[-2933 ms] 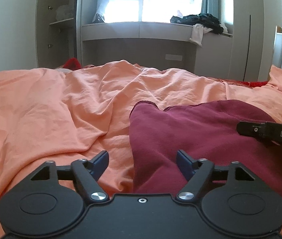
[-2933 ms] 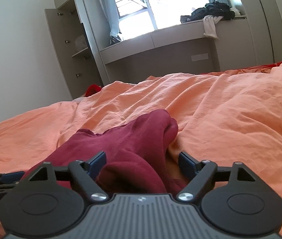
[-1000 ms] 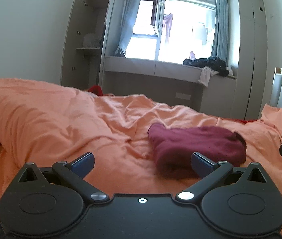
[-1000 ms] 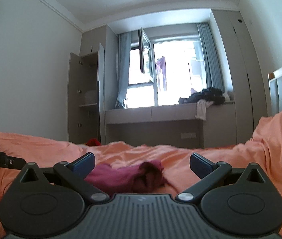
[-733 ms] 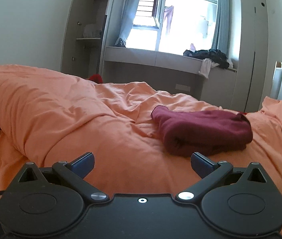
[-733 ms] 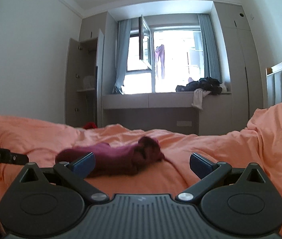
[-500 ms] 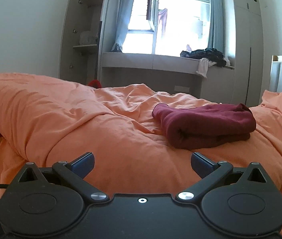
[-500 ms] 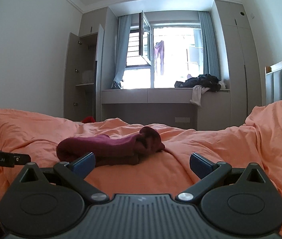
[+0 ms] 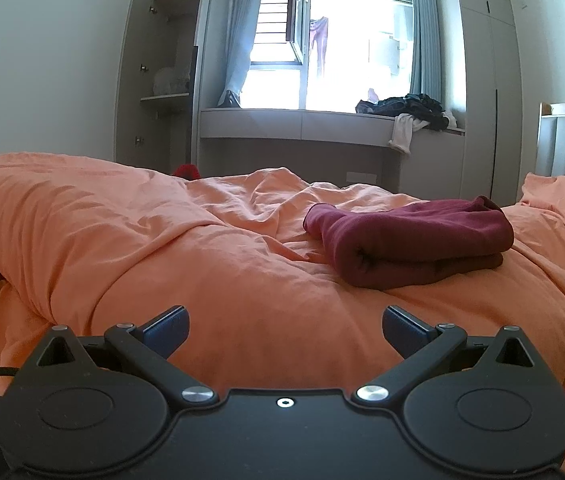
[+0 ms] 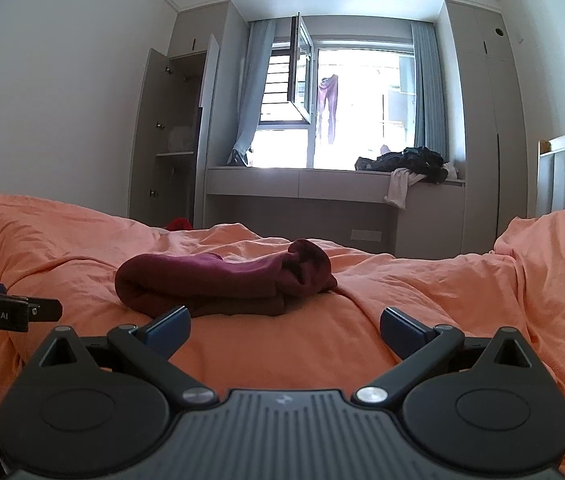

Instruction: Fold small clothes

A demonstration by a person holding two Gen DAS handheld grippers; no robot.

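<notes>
Both tools, left tool [image 9: 284,330] and right tool [image 10: 284,330], hover spread wide and empty above the orange duvet [image 9: 162,248]. Ahead, the folded maroon garment [image 9: 410,248] lies on it, clear of both, with a clothes-strewn window bench [image 10: 302,184] beyond.

folded garment [image 9: 410,246] on duvet [image 9: 186,264], window bench [image 9: 302,122] behind, wardrobe [image 9: 158,92] left

A rumpled orange duvet [image 9: 130,240] is spread across the bed. Behind it, a window [image 10: 362,112] is seen with one pane swung open, flanked by blue-grey curtains [image 10: 428,92]. Dark clothes [image 9: 410,106] are heaped on the window ledge [image 9: 302,120]. A wardrobe [image 10: 170,136] is left open, and a purple garment [image 10: 330,104] is hung outside.
</notes>
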